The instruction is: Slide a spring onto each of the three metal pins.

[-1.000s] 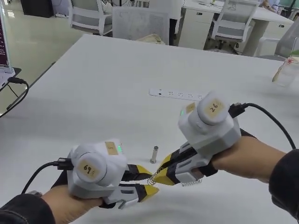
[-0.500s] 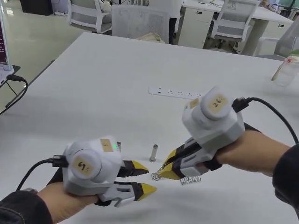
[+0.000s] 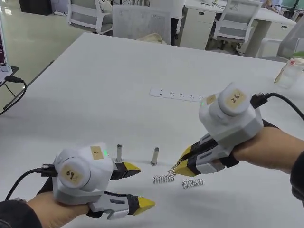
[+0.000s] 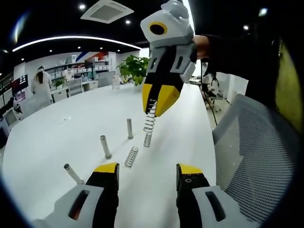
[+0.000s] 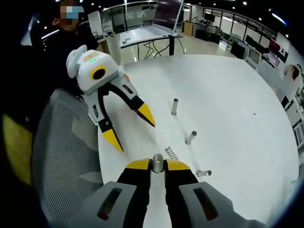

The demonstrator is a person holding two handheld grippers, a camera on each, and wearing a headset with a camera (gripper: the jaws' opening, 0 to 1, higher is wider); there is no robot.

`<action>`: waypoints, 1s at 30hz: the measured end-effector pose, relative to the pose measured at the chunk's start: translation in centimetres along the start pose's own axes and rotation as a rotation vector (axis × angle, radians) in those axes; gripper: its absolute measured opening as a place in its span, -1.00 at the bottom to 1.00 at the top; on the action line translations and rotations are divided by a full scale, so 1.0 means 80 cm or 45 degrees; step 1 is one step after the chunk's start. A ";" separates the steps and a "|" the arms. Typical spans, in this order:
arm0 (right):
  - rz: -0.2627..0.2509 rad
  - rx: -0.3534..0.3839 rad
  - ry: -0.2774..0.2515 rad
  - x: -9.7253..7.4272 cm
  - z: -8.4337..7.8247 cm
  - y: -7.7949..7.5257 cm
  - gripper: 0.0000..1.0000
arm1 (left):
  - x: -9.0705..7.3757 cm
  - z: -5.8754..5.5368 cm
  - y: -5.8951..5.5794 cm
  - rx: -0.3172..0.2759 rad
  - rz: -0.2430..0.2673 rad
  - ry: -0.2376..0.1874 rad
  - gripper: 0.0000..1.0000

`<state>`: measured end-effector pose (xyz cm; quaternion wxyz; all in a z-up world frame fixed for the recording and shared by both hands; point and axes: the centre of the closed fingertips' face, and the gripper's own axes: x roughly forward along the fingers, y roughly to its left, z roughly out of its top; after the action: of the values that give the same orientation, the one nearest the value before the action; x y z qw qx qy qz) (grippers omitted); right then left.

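3 smooth cylindrical metal pins [image 5: 190, 137] upright ahead of right tool [image 3: 183, 167], its yellow tips clamped on 1 coiled wire spring [image 3: 175, 167], left tool [image 3: 141, 186] jaws apart, 2 loose springs [image 3: 163, 179] lying on matte white surface [image 3: 95, 85] beside right tool's tips

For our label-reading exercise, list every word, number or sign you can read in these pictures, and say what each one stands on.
"69": round sticker on the left gripper.
"26": round sticker on the right gripper.
The small tan labels, one on each gripper, are too small to read.
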<state>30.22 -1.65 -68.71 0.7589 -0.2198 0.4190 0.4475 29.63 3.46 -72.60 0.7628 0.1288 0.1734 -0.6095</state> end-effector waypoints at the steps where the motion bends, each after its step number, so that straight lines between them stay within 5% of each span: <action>1: -0.004 0.001 0.000 -0.002 -0.001 -0.001 -0.84 | -0.001 -0.001 0.000 -0.005 0.001 -0.002 -0.09; 15: -0.044 0.010 0.018 -0.018 -0.007 -0.018 -0.84 | -0.017 -0.013 0.005 -0.065 0.038 -0.023 0.28; 30: -0.117 -0.006 0.097 -0.039 -0.023 -0.052 -0.84 | -0.028 -0.024 0.005 -0.084 0.064 -0.028 0.32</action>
<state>32.19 -6.62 -67.30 0.7615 -0.2575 0.4360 0.4046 29.38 6.35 -73.38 0.7836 0.1014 0.1817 -0.5854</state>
